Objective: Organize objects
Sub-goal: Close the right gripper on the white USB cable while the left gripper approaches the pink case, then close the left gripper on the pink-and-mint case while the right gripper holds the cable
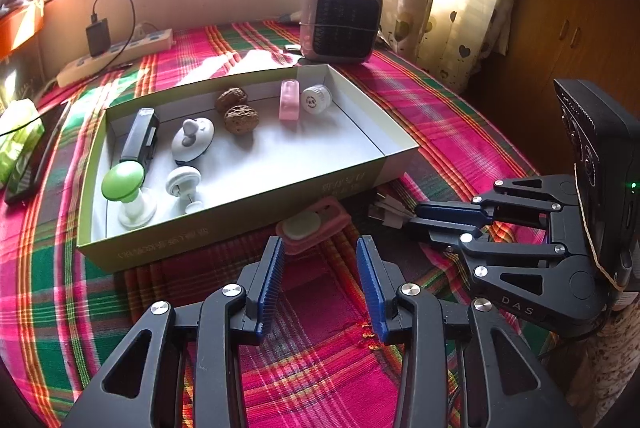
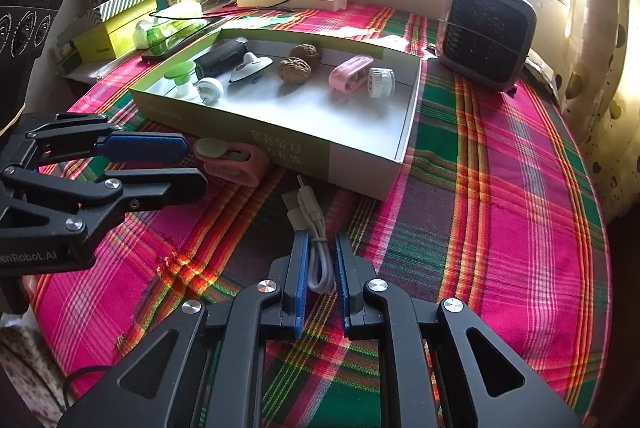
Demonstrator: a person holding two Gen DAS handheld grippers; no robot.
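A shallow open cardboard box [image 1: 224, 224] [image 2: 360, 156] lies on the plaid cloth. It holds a green suction hook [image 1: 122, 182], white knobs, a black case [image 1: 140, 138], two walnuts [image 1: 240, 120], a pink holder and a white cap. A pink clip with a pale disc [image 1: 310, 226] [image 2: 236, 158] rests on the cloth against the box's front wall. My left gripper [image 1: 320, 244] [image 2: 196, 164] stands open just short of that clip, with nothing between its fingers. My right gripper [image 2: 320, 240] [image 1: 414, 216] is shut on a coiled white USB cable [image 2: 316, 256] [image 1: 386, 214] lying on the cloth.
A small grey fan heater [image 1: 340, 22] [image 2: 486, 32] stands behind the box. A power strip with a black charger [image 1: 116, 54] [image 2: 292, 0] runs along the back wall. A phone and a green packet [image 1: 20, 140] lie to the left. Curtain and wooden cabinet are on the right.
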